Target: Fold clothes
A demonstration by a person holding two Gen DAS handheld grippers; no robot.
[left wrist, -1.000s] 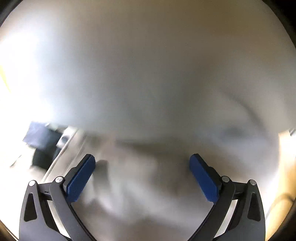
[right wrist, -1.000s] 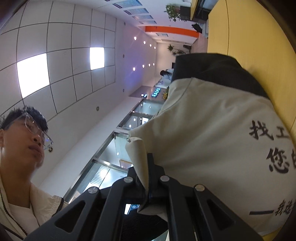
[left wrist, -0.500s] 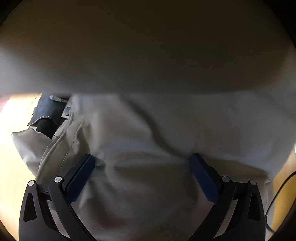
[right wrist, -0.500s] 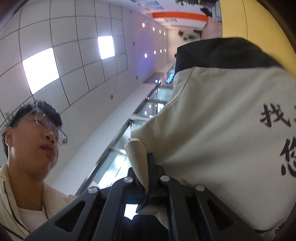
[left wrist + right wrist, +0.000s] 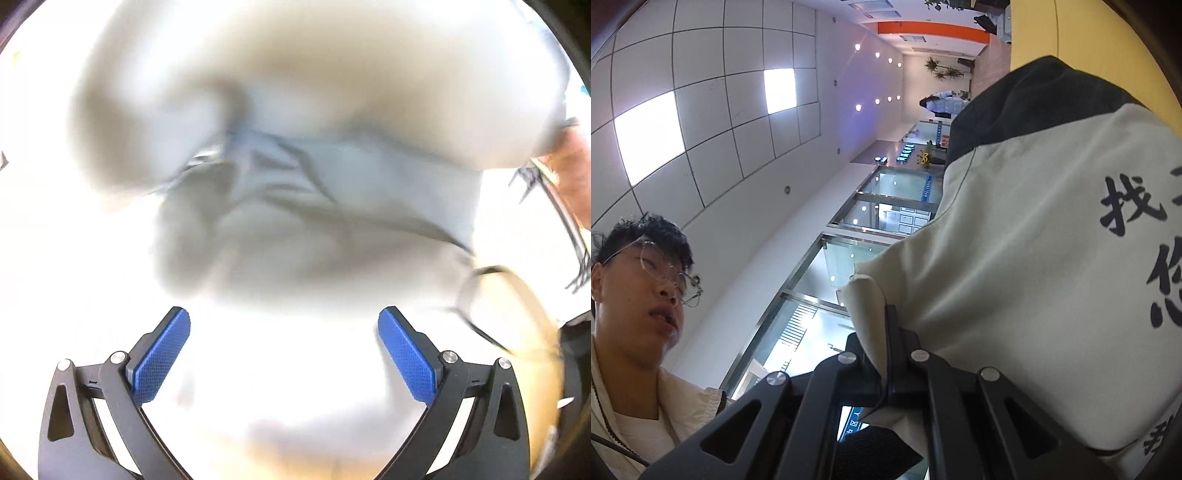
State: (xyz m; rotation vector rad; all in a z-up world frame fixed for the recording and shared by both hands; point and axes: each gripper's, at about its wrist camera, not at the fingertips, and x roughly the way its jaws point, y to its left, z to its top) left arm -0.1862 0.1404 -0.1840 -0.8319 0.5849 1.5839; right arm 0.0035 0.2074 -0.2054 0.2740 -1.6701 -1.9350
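Hanging from right claw (image 5: 888,354): jacket (image 5: 1034,280)

**What I can't make out**

From my left hand-held gripper (image 5: 283,347) the pale garment (image 5: 295,177) is one smeared blur; I can't tell its folds or edges, and glare whites out everything below it. A dark loop (image 5: 495,295) at the right is too blurred to name. On my right hand-held gripper (image 5: 890,373) the cloth hides the pads, and I can't see how much of it is pinched. The black printed characters (image 5: 1130,206) are cut off by the picture's edge. The yellow worktop (image 5: 1089,33) is mostly covered.
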